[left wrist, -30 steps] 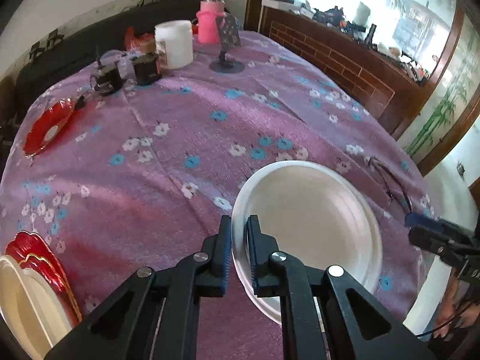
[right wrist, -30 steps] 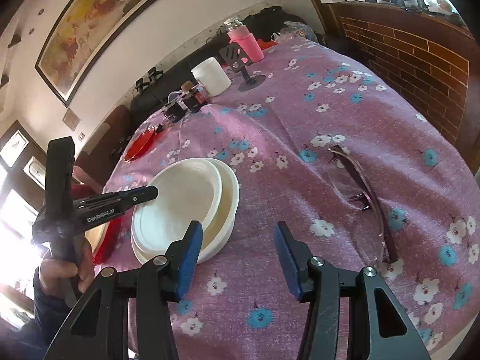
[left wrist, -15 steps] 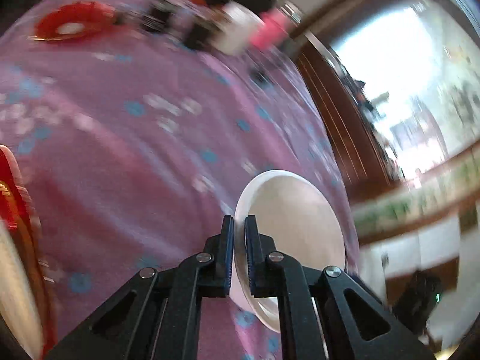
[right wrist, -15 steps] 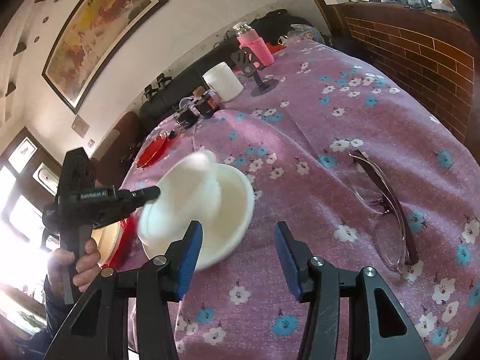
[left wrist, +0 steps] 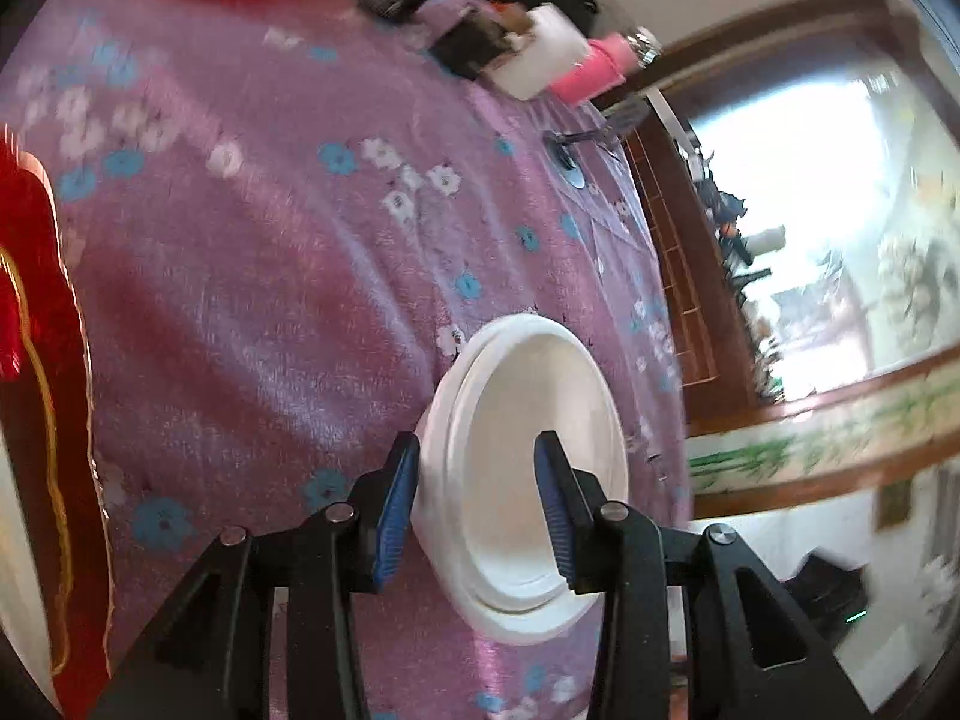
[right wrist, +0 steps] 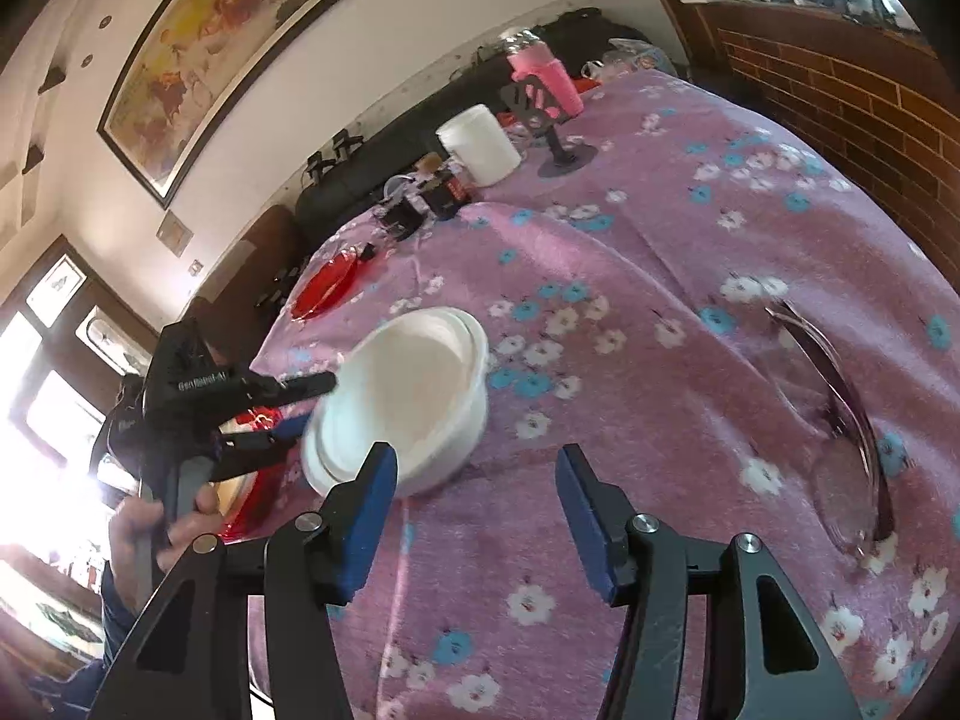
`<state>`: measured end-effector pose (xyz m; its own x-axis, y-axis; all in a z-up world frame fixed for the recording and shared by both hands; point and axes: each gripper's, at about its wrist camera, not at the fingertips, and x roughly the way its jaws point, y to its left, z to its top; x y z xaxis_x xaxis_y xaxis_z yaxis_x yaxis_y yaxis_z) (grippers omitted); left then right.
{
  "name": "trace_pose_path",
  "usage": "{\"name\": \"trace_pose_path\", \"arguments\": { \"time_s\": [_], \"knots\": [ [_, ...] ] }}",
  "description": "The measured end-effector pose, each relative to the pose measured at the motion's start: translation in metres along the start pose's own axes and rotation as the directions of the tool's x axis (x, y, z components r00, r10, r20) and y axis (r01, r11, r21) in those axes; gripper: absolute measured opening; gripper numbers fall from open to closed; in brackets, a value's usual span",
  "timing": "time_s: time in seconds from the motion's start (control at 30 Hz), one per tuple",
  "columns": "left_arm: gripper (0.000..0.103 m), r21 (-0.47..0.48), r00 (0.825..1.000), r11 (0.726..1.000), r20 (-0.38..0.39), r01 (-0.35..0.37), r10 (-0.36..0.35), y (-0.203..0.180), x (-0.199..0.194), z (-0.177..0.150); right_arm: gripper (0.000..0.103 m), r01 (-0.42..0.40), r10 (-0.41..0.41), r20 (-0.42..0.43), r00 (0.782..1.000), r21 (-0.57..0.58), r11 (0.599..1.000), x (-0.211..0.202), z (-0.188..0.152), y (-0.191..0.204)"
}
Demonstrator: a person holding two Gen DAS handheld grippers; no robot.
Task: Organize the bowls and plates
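Far left, a red plate point(left wrist: 42, 360) with gold trim sits at the tabletop's near-left edge, probably the pile I'm building. My left gripper point(left wrist: 477, 501) has its fingers spread, one pad outside the wall of the white bowl stack point(left wrist: 528, 480) and one inside, straddling the rim rather than pinching it. I can't tell whether the outer pad touches. In the right wrist view the white bowls point(right wrist: 402, 396) look tipped, seemingly resting on the cloth near the front-left edge, so I'd judge this a release or a re-grip. My right gripper point(right wrist: 474, 516) hangs spread and empty above the front edge, waiting. Another red plate point(right wrist: 324, 285) lies at the far-left edge. The pink floral tablecloth point(right wrist: 660, 276) covers a round table; a white container point(right wrist: 480, 144) and pink bottle point(right wrist: 543, 81) stand at the far edge, glasses point(right wrist: 840, 414) on the right. Behind, a framed painting point(right wrist: 204, 48) and brick wall point(right wrist: 840, 96).
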<state>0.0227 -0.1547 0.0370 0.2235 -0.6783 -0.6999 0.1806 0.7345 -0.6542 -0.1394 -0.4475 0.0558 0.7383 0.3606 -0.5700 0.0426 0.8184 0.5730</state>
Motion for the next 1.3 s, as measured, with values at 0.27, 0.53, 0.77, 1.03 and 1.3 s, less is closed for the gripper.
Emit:
{"name": "trace_pose_path", "arguments": {
  "time_s": [0.27,0.53,0.77,1.03,1.3],
  "knots": [
    [0.03,0.356,0.918,0.851,0.239,-0.386,0.316,-0.059,0.003,-0.004,0.06,0.084,-0.087,-0.039,0.995,-0.075,0.994,0.033,0.016,0.021],
    [0.0,0.48,0.86,0.714,0.259,-0.509,0.439,-0.071,0.04,-0.007,0.06,0.091,-0.092,-0.087,0.992,-0.018,0.996,0.052,0.007,0.004],
    [0.0,0.435,0.901,0.79,0.255,-0.431,0.351,-0.068,0.024,-0.006,0.06,0.078,-0.078,-0.077,0.994,-0.006,0.997,0.048,0.007,0.001],
    [0.0,0.387,0.925,0.842,0.219,-0.376,0.312,-0.065,0.001,-0.003,0.063,0.087,-0.086,-0.048,0.995,0.001,0.996,0.039,0.012,-0.001],
    [0.0,0.36,0.913,0.846,0.255,-0.394,0.317,-0.06,-0.012,-0.015,0.063,0.36,-0.376,0.024,0.926,-0.348,0.866,0.07,0.008,0.06]
  ]
}}
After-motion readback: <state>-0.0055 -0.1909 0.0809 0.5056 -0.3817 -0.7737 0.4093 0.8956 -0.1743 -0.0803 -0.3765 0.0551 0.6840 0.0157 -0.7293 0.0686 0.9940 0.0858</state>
